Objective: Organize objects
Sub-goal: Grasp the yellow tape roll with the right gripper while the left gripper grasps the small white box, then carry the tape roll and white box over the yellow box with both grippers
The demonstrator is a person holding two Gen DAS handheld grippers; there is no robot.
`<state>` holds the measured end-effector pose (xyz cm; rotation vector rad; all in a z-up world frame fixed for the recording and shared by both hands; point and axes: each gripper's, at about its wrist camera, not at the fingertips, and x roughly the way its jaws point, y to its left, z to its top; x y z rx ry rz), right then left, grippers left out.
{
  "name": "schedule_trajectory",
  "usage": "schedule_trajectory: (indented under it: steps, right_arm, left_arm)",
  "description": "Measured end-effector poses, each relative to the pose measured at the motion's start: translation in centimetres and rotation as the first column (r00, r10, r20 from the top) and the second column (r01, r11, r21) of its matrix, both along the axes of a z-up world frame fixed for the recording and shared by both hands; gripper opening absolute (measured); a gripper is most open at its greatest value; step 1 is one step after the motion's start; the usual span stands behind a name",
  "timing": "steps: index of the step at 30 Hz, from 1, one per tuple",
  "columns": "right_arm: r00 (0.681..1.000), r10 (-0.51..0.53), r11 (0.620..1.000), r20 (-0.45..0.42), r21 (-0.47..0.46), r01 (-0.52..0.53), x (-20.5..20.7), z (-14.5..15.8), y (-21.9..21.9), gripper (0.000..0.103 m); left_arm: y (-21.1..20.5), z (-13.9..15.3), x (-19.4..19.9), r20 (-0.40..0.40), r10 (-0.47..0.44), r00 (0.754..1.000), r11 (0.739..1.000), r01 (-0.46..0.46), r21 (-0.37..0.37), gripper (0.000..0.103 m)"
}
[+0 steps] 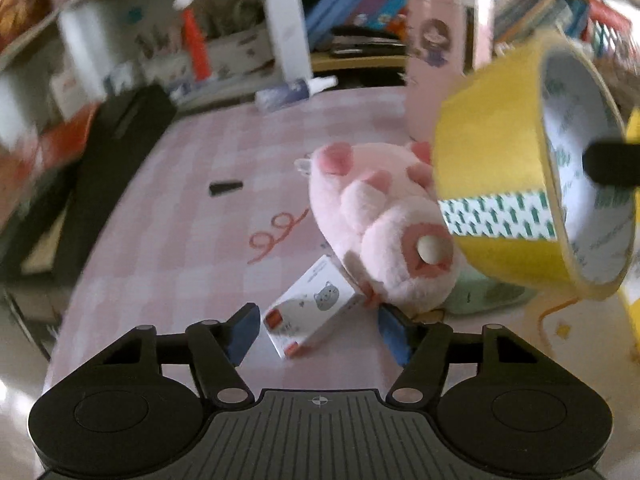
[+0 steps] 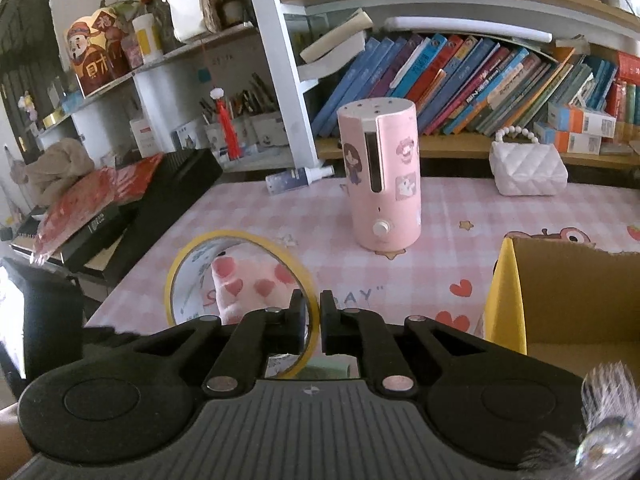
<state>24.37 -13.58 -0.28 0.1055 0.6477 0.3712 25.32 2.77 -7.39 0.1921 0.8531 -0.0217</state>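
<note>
We see a tape roll of glossy yellow plastic film on a printed paper core. The pig is soft pink plush cloth. The small box looks like smooth coated paper. The table wears a smooth pink checked cover. The carton at its right edge is matt brown cardboard, the humidifier smooth pink plastic.

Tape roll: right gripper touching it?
Touching. In the right wrist view the right gripper has its fingers closed on the yellow tape roll's wall; the left wrist view shows the roll lifted above the pink plush toy.
</note>
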Motion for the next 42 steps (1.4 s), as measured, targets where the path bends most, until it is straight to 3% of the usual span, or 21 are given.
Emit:
schedule_trajectory:
  steps: [3,5,7,9,13,17,22,32,42]
  right_arm:
    - [1.000,0.001,1.000,-0.008,-0.007,-0.001,0.1,-0.2,0.0,0.007]
    - [1.000,0.003,1.000,-0.016,-0.009,-0.003,0.0,-0.3,0.0,0.007]
    - [1.000,0.002,1.000,-0.025,-0.016,-0.003,-0.2,-0.4,0.1,0.007]
    - [0.999,0.002,1.000,-0.034,-0.020,-0.003,-0.3,-0.5,0.2,0.007]
    - [0.999,0.004,1.000,-0.052,-0.030,-0.005,-0.9,-0.8,0.5,0.007]
    - [0.996,0.006,1.000,-0.089,-0.029,-0.009,-1.4,-1.2,0.9,0.007]
    - [0.995,0.010,1.000,-0.102,-0.028,-0.013,-2.6,-1.2,1.5,0.007]
    - [0.998,0.051,0.996,-0.041,-0.071,-0.054,-6.4,0.4,2.9,0.007]
    - [0.997,0.033,0.996,-0.072,-0.083,-0.038,-12.9,0.2,3.3,0.007]
  left_arm:
    - [-0.5,-0.4,0.0,0.028,-0.047,0.998,0.997,0.045,0.057,0.058]
    - [-0.8,-0.4,0.0,0.038,-0.072,0.997,0.995,0.069,0.076,0.050]
    - [-0.7,-0.4,-0.1,0.046,-0.074,0.996,0.991,0.068,0.116,0.024]
    - [0.2,-0.3,-0.1,0.022,-0.059,0.998,0.995,0.057,0.079,0.013]
    - [2.4,0.5,-1.5,0.021,0.014,1.000,1.000,-0.014,-0.023,0.013]
    - [4.9,1.4,-3.5,0.000,0.099,0.995,0.983,-0.098,-0.153,0.013]
    - [6.5,2.9,-6.5,0.008,0.142,0.990,0.966,-0.137,-0.219,0.013]
    - [8.0,6.4,-11.9,0.094,0.145,0.985,0.954,-0.114,-0.278,0.013]
    - [7.8,7.2,-18.4,0.115,0.087,0.990,0.954,-0.049,-0.296,0.013]
